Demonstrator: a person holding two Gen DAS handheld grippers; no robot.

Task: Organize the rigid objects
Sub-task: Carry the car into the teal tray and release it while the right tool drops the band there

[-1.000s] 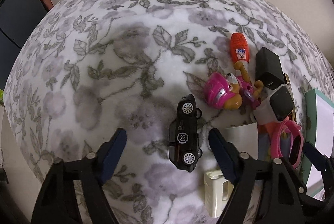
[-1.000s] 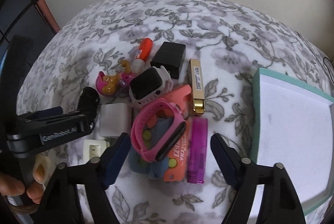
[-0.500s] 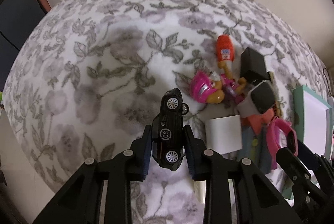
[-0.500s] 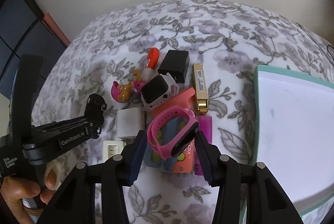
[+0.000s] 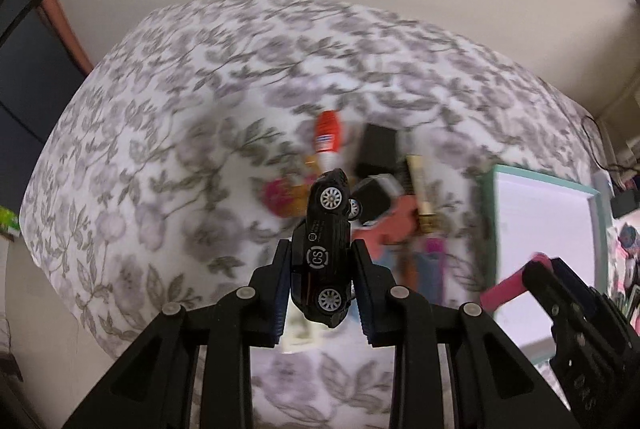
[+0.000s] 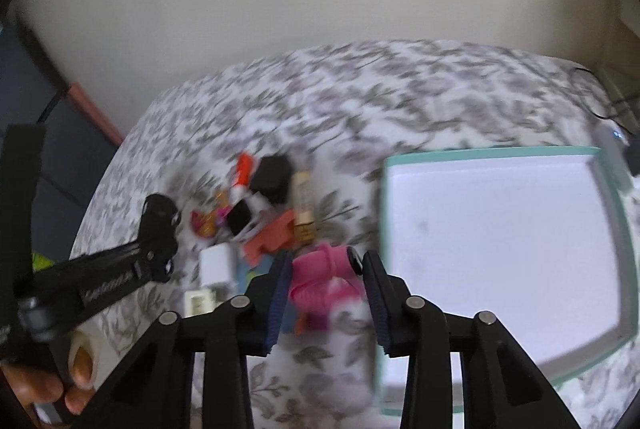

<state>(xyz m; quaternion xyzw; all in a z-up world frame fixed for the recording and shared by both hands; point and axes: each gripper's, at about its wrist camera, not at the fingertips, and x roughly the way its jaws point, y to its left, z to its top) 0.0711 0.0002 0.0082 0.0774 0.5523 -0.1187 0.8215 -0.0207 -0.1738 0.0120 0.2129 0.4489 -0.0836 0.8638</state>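
My left tongs (image 5: 320,271) clench the black toy car (image 5: 324,249) at frame centre above the blurred clutter, while my right tongs (image 6: 325,279) grip the pink watch (image 6: 326,275) left of the teal-rimmed box (image 6: 616,229).

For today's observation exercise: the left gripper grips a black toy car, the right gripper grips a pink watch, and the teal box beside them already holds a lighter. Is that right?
One detail is wrong. The teal box holds nothing; the right wrist view shows its white inside bare. The rest stands: the left gripper grips the black toy car, and the right gripper grips the pink watch.
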